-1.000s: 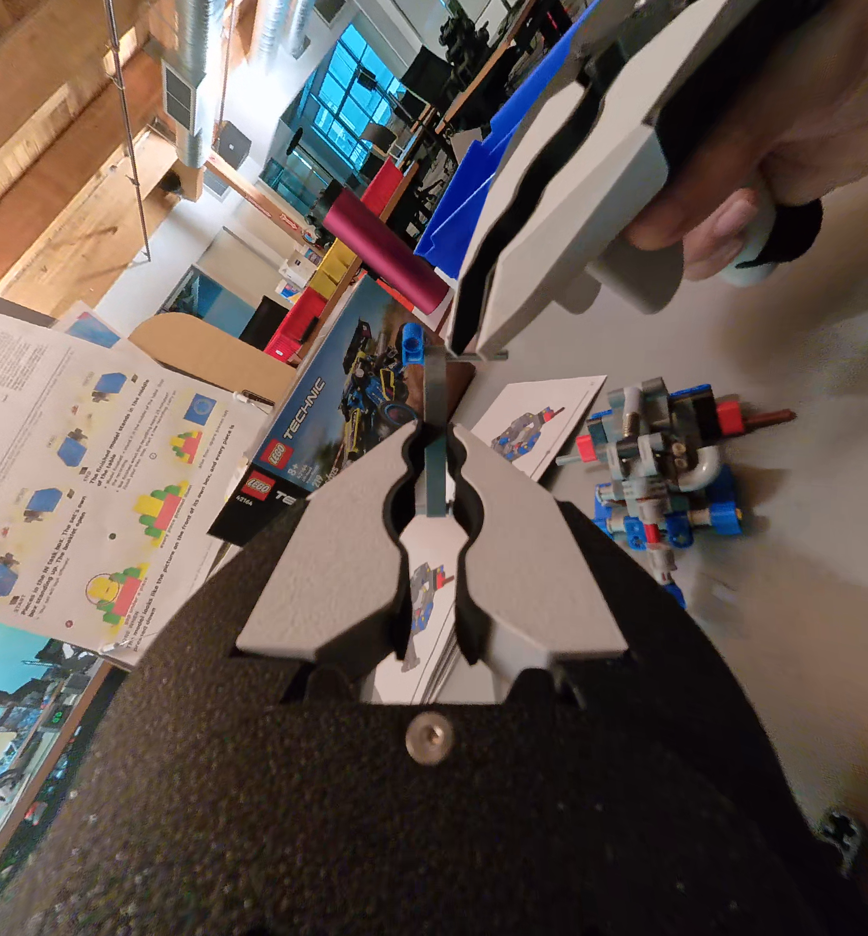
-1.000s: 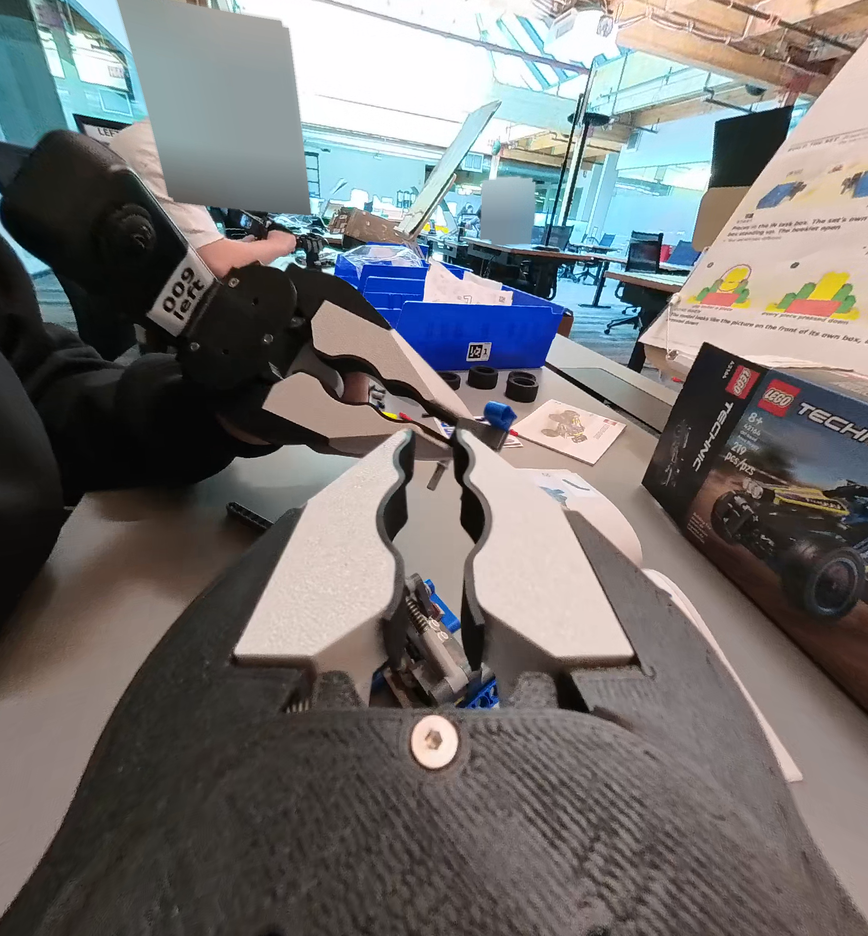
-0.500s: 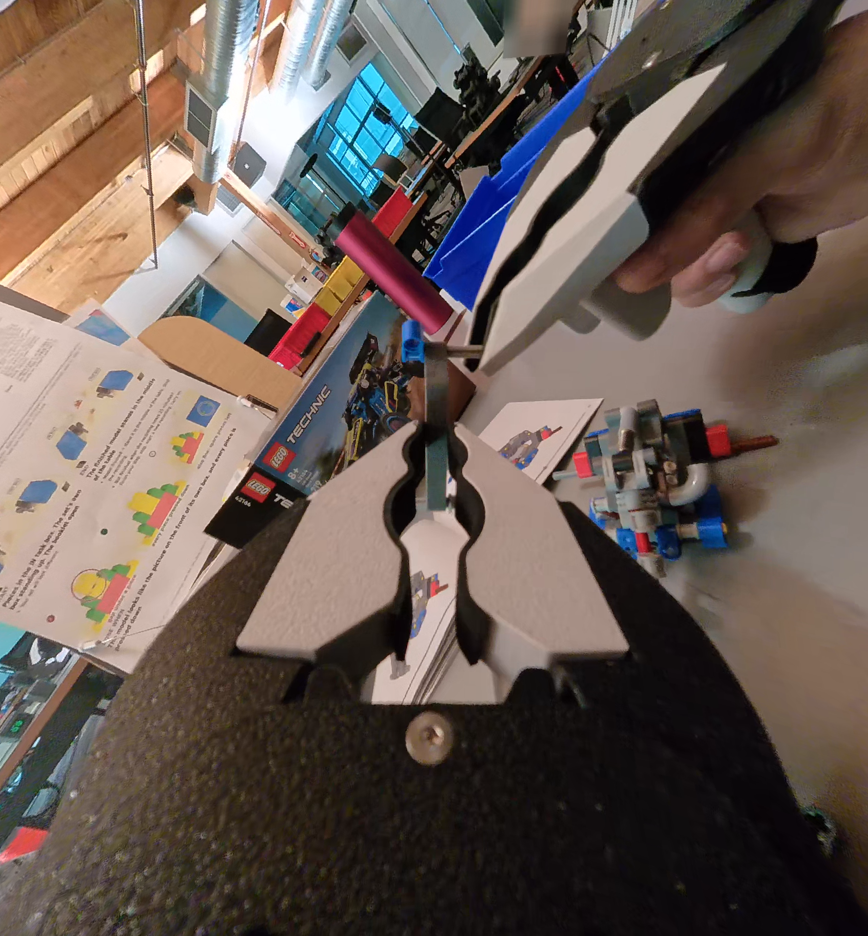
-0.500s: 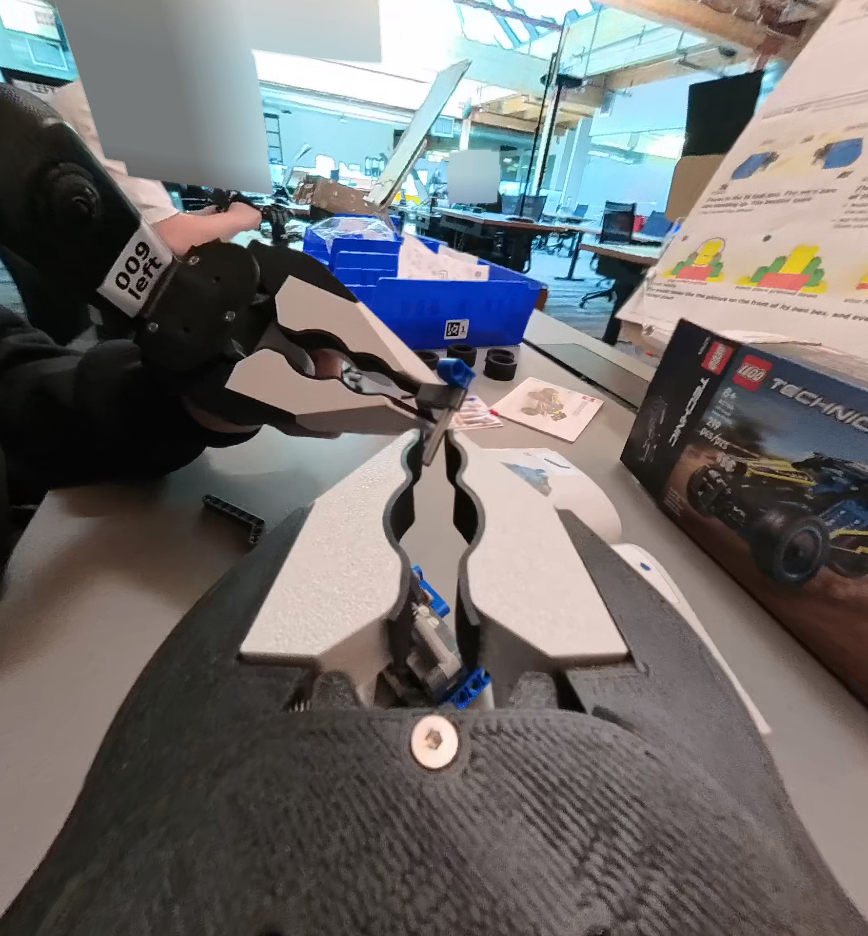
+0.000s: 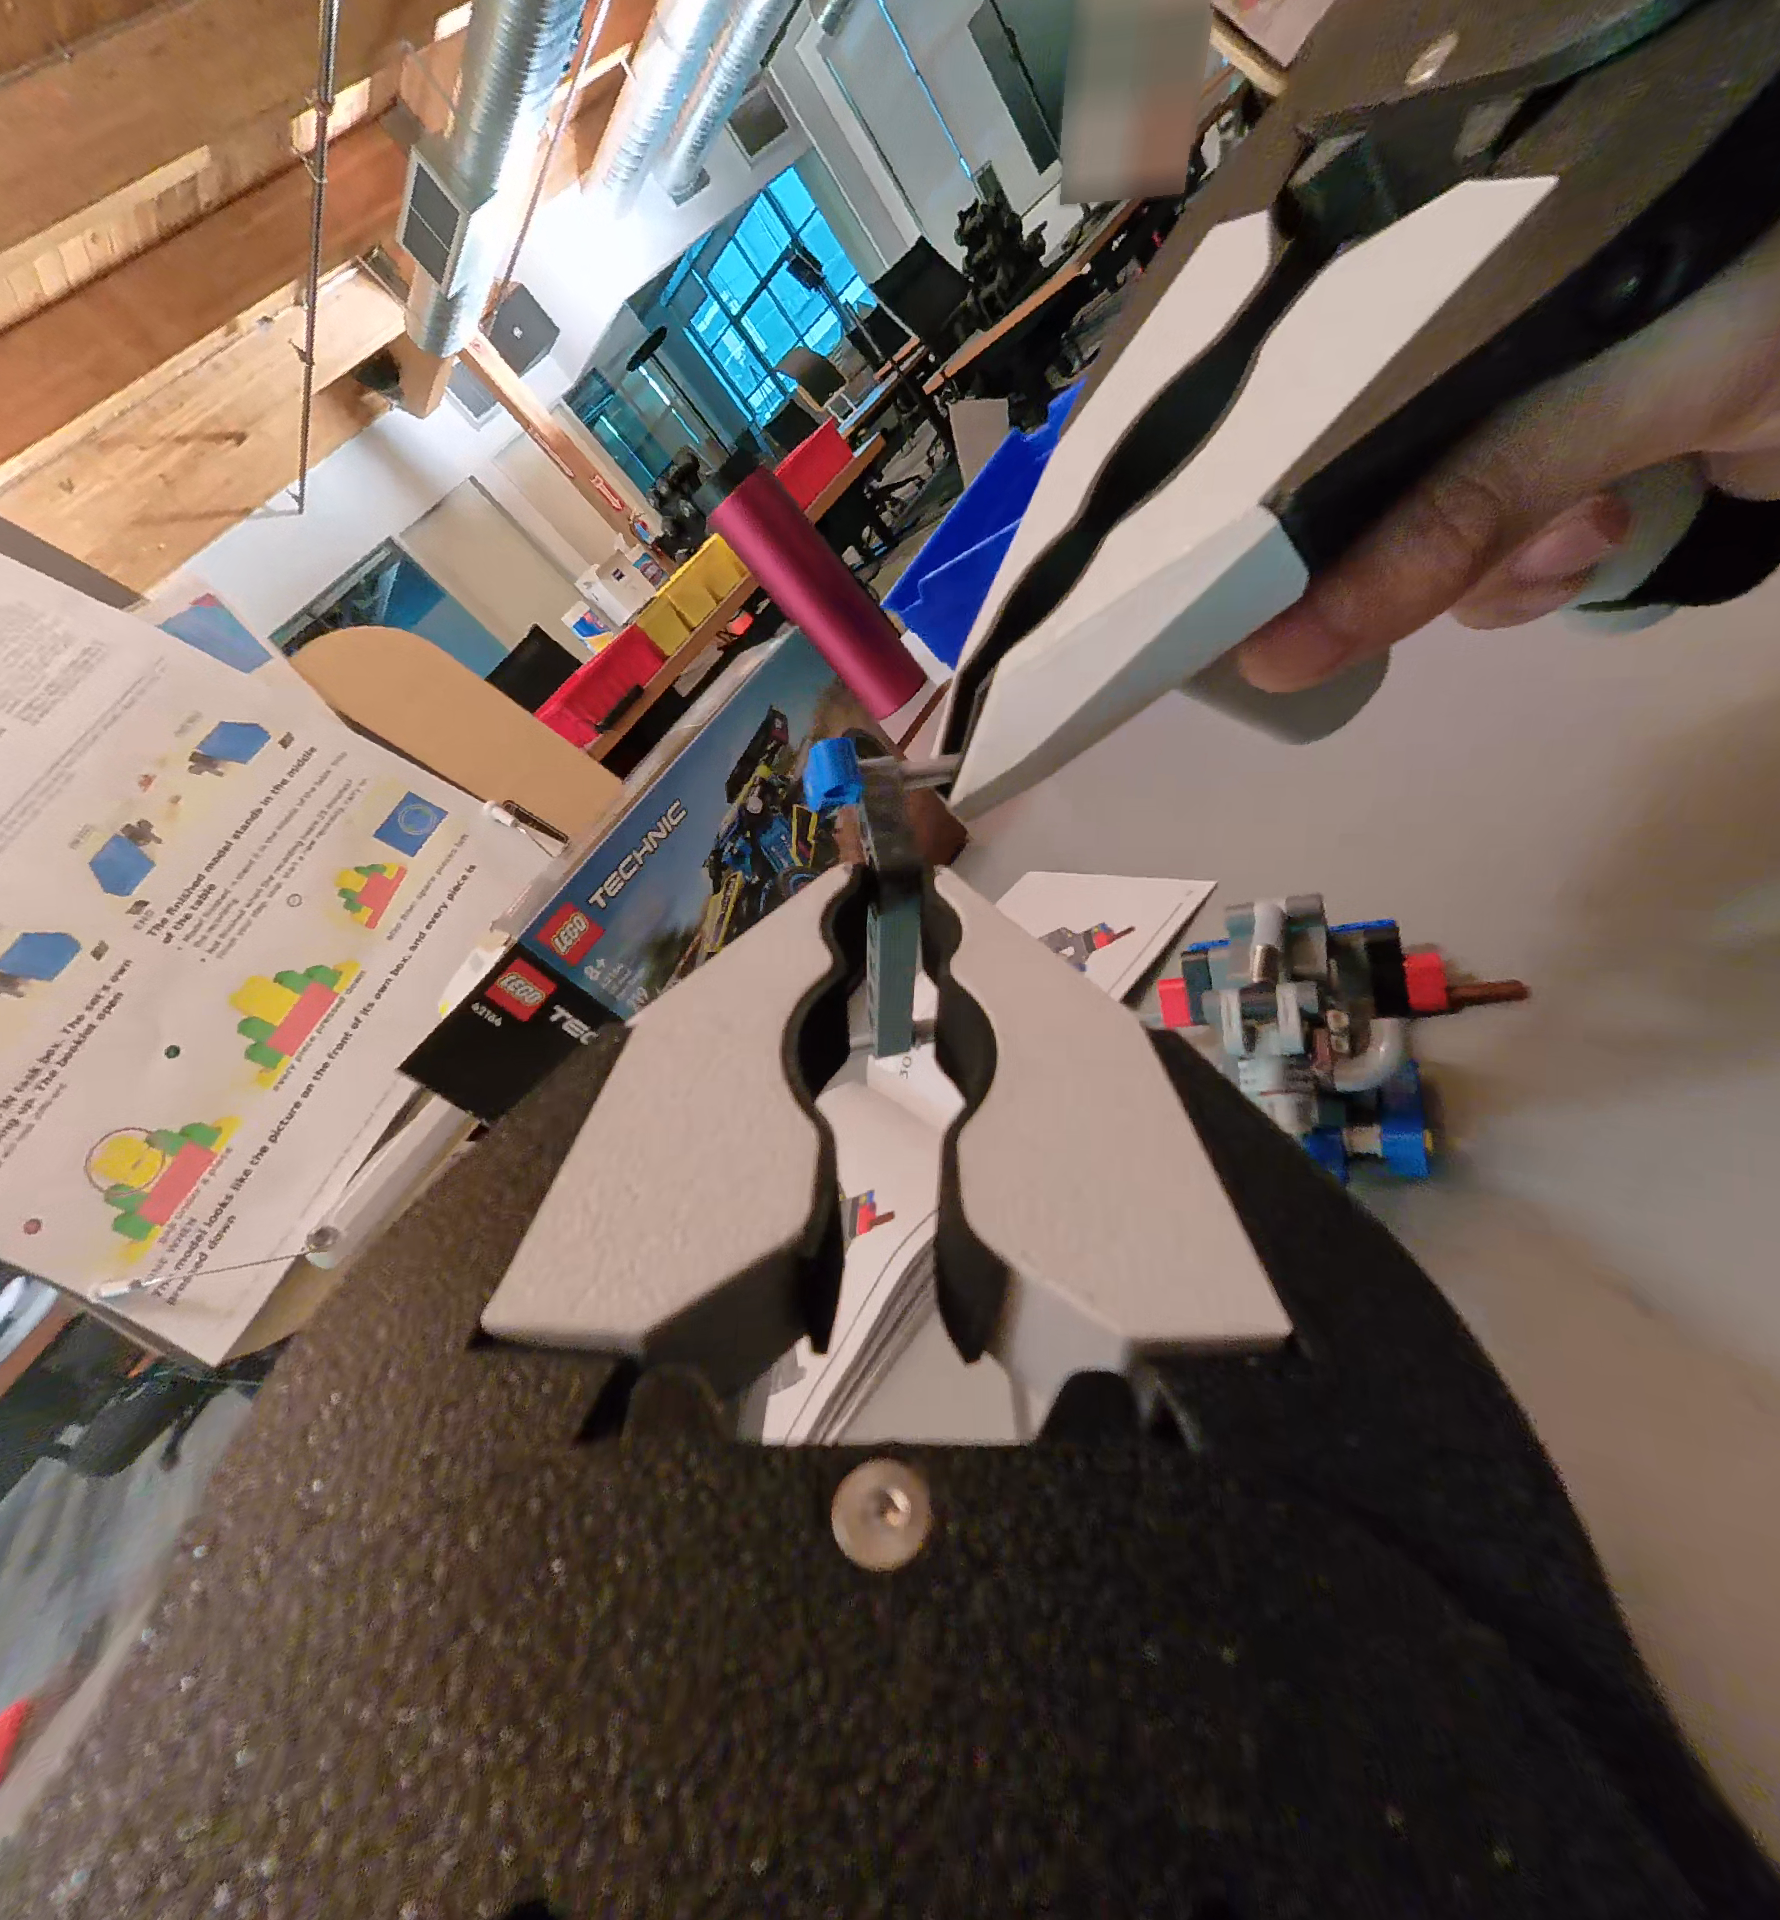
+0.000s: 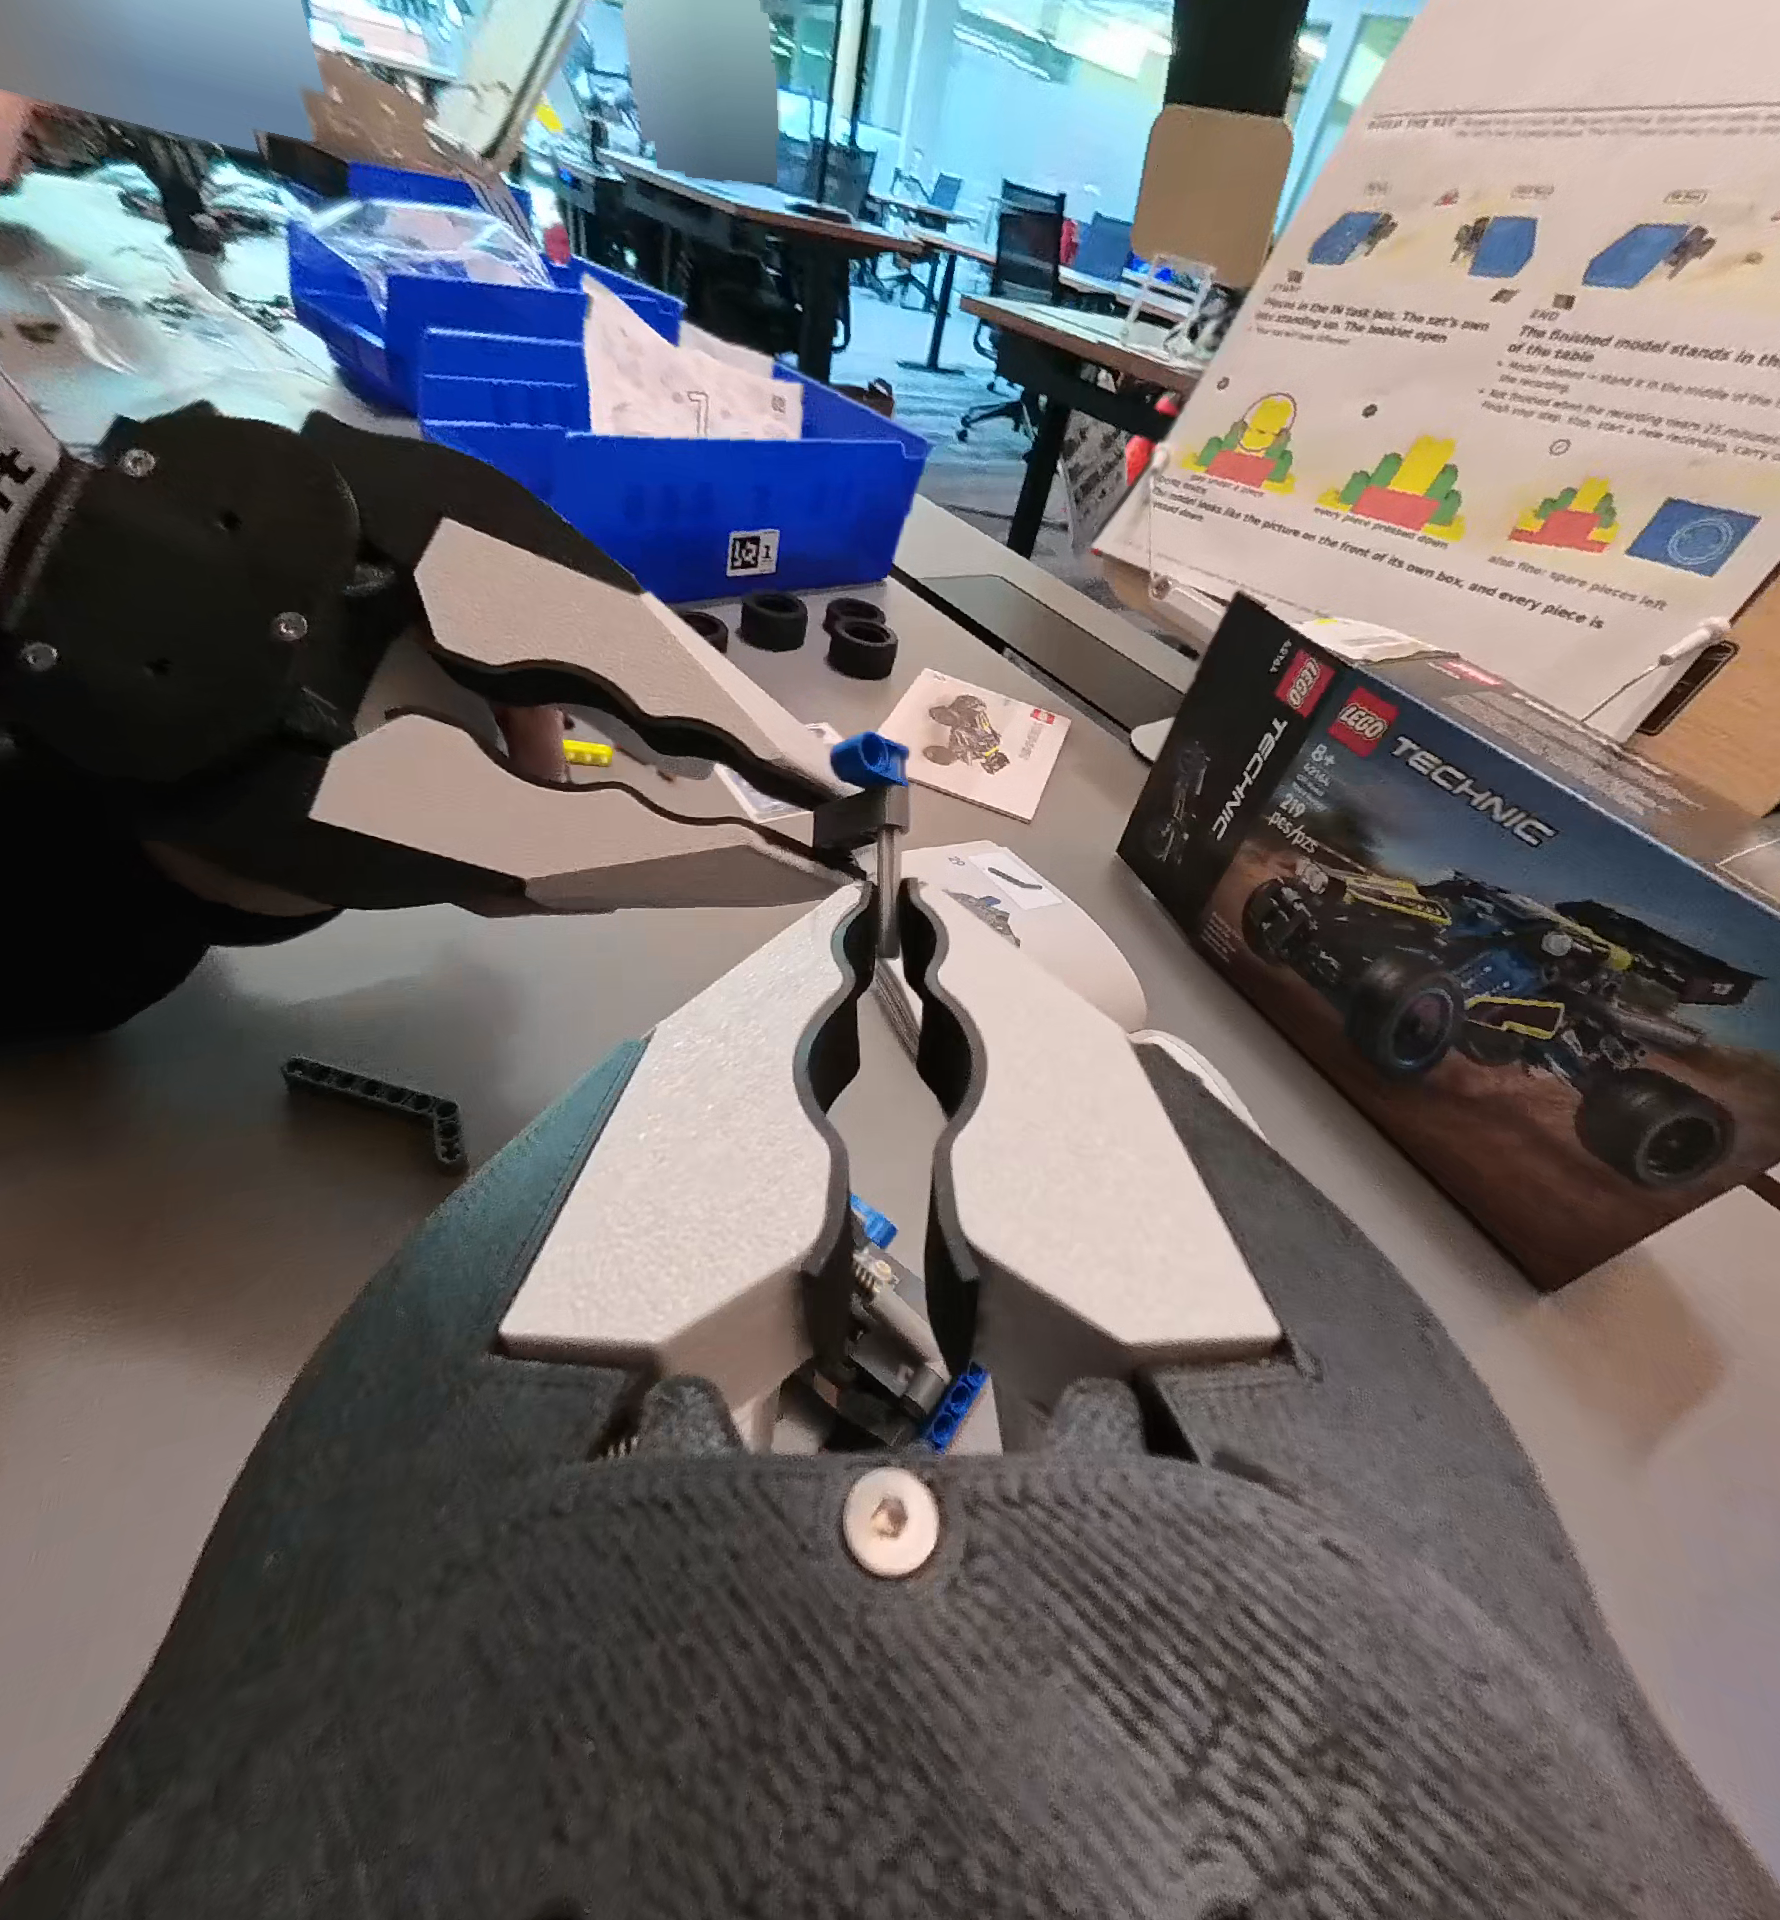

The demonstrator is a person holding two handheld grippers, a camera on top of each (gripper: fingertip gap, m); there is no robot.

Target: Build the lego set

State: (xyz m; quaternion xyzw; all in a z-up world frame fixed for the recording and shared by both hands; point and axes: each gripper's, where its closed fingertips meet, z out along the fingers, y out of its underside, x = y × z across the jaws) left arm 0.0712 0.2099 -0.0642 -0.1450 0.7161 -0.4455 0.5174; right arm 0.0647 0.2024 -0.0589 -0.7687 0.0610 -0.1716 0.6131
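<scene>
Gripping grey beam [image 5: 891, 935] — left claw [image 5: 891, 883] | right claw [image 6: 886, 904] pinching grey axle [image 6: 887, 883] — box [image 6: 1468, 914] beside

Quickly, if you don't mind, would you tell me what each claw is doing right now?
Left claw: shut on the grey beam with the blue pin.
Right claw: shut on the grey axle in that beam.

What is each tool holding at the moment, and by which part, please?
The left tool pinches the dark grey beam by its near end; the right tool grips the thin grey axle by its free end.
</scene>
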